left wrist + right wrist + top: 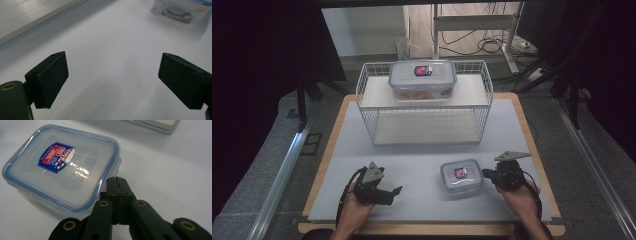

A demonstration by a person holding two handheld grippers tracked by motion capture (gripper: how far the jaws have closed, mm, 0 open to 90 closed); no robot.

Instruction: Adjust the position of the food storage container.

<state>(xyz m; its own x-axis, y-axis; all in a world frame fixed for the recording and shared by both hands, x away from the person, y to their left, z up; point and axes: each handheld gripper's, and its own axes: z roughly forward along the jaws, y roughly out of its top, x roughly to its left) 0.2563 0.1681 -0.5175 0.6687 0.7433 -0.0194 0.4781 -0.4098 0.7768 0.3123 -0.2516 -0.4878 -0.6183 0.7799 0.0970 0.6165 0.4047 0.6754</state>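
The right gripper (117, 180), fingers clenched together on nothing, is sitting just beside the small lidded container (61, 166); the left gripper (112, 80) is resting with fingers released, well apart from it.

A lab recording bay, not a home or a kitchen.

From where I stood, the worktop (522, 150) was a wooden board under a plain pale sheet, walled in on both sides by black curtains (257, 75). Metal rails (282, 170) ran along the grey floor beside it. Behind, loose cables (492, 45) lay coiled under a white metal desk frame (472, 22). A white wire rack (424, 107) and two clear plastic boxes, one on the rack (422, 80) and one on the sheet (460, 176), looked set out as props. The person's hands held a black gripper each, left (384, 192) and right (487, 173), trailing cables.
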